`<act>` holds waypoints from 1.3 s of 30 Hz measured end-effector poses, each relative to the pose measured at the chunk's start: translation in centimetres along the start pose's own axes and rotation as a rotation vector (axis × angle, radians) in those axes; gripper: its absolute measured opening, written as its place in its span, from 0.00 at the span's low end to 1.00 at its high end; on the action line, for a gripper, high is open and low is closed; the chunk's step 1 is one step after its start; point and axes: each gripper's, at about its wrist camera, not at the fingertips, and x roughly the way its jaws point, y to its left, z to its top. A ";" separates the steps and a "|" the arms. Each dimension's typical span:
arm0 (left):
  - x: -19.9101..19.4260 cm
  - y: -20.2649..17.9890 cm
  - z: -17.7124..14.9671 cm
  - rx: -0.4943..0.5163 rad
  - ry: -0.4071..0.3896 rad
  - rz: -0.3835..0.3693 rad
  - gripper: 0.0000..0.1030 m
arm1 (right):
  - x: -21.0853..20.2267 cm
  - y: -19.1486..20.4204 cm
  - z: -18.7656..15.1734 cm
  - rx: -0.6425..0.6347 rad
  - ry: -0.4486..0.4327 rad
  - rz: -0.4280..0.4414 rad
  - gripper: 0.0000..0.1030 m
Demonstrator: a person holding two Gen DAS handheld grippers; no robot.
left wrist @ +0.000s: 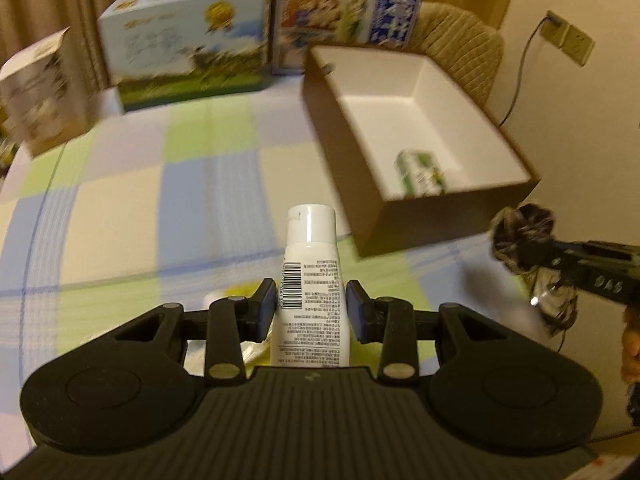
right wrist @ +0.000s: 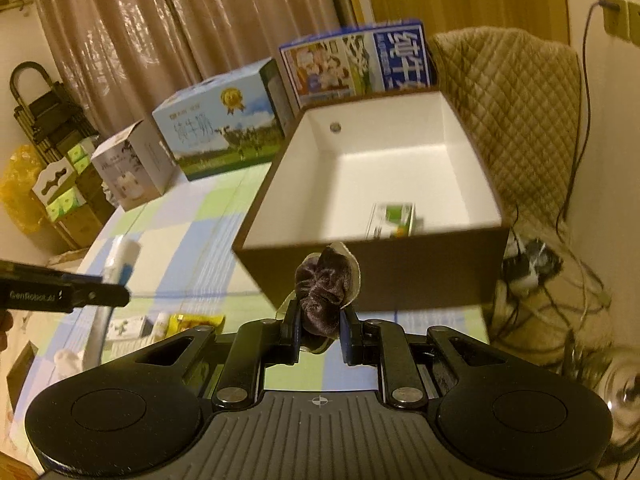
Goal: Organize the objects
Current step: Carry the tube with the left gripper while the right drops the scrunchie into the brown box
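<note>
My left gripper (left wrist: 311, 307) had its fingers (left wrist: 267, 300) clamped on a white bottle (left wrist: 310, 276), one pad on each side of its printed label, the cap pointing away from me over the checked tabletop (left wrist: 132, 204). My right gripper (right wrist: 320, 330) had its fingers (right wrist: 293, 330) closed on a dark velvet scrunchie (right wrist: 325, 286), which bulged up between the pads with something pale behind it that I could not make out.

The open brown box (right wrist: 372, 276) with its white inside sat at the right edge of the tabletop, its near wall just beyond the scrunchie and a little right of the bottle's cap. In it, near that front wall, lay a small green-and-white carton (right wrist: 391, 221).

Along the far edge of the tabletop stood a blue milk carton box (left wrist: 184, 46) with a meadow picture, and beside it a taller box with cartoon figures (left wrist: 344, 16), right behind the brown box. At the far left corner stood a white box (left wrist: 40, 92), blurred in the left view. Beyond the brown box was a chair with a quilted beige cover (right wrist: 508, 112). Near the tabletop's close left edge, in the right view, lay a few small packets (right wrist: 176, 322), too small to identify.
</note>
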 end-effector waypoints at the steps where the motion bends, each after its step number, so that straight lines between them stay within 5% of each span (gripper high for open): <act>1: 0.2 -0.7 0.7 0.005 -0.010 -0.010 0.32 | 0.2 -0.3 0.7 -0.003 -0.003 0.000 0.15; 11: 3.8 -6.7 9.0 0.042 -0.085 -0.054 0.32 | 3.3 -3.6 6.9 -0.045 -0.012 -0.001 0.15; 18: 8.9 -9.3 13.5 0.045 -0.055 -0.033 0.32 | 7.3 -6.1 10.3 -0.069 0.021 -0.036 0.15; 30: 17.9 -10.1 16.8 -0.002 0.063 0.033 0.32 | 14.6 -9.2 13.1 -0.120 0.130 -0.085 0.15; 39: 22.1 -9.9 17.3 -0.017 0.130 0.062 0.32 | 16.4 -9.9 13.7 -0.142 0.154 -0.107 0.15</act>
